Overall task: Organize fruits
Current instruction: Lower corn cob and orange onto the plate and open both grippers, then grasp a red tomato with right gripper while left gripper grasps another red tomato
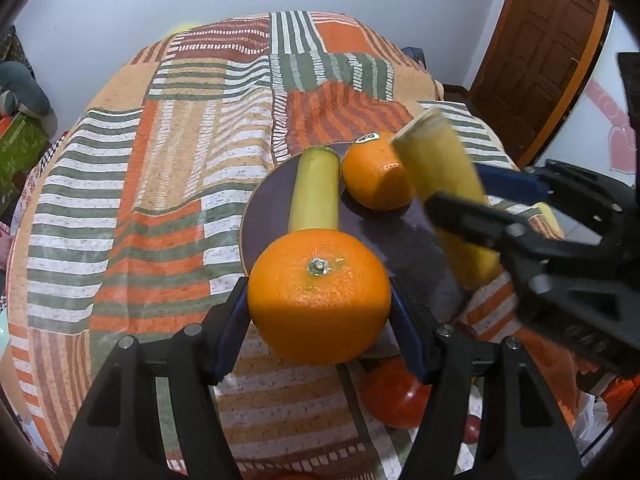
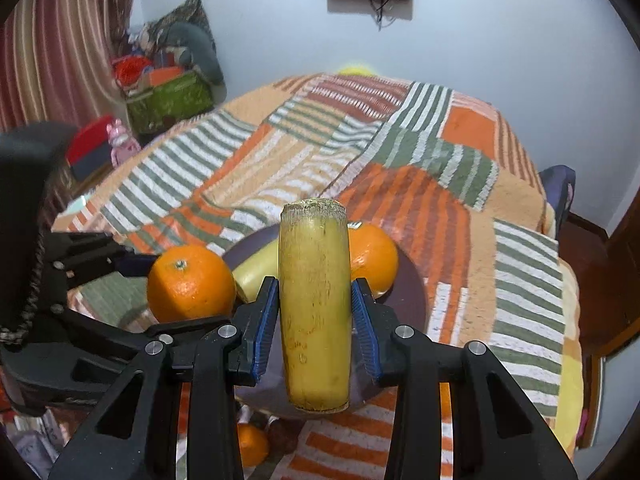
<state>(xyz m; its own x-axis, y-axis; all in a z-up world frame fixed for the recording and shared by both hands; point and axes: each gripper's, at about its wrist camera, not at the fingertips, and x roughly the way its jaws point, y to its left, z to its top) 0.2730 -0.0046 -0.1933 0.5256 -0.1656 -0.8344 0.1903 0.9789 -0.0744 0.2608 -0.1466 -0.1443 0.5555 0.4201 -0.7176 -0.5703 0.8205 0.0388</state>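
Observation:
My left gripper (image 1: 319,300) is shut on an orange (image 1: 319,294) and holds it over the near rim of a dark round plate (image 1: 264,204). On the plate lie a yellow banana piece (image 1: 315,190) and a second orange (image 1: 376,172) with a sticker. My right gripper (image 2: 315,312) is shut on another banana piece (image 2: 315,304) and holds it above the plate (image 2: 408,292). In the right wrist view the left gripper's orange (image 2: 191,282) is at the left, and the plate's orange (image 2: 374,258) and banana piece (image 2: 258,270) sit behind.
The plate rests on a bed with an orange, green and white striped blanket (image 1: 160,184). A red fruit (image 1: 394,396) lies near below the left gripper, and a small orange (image 2: 252,444) lies near below the right. A wooden door (image 1: 540,48) stands right.

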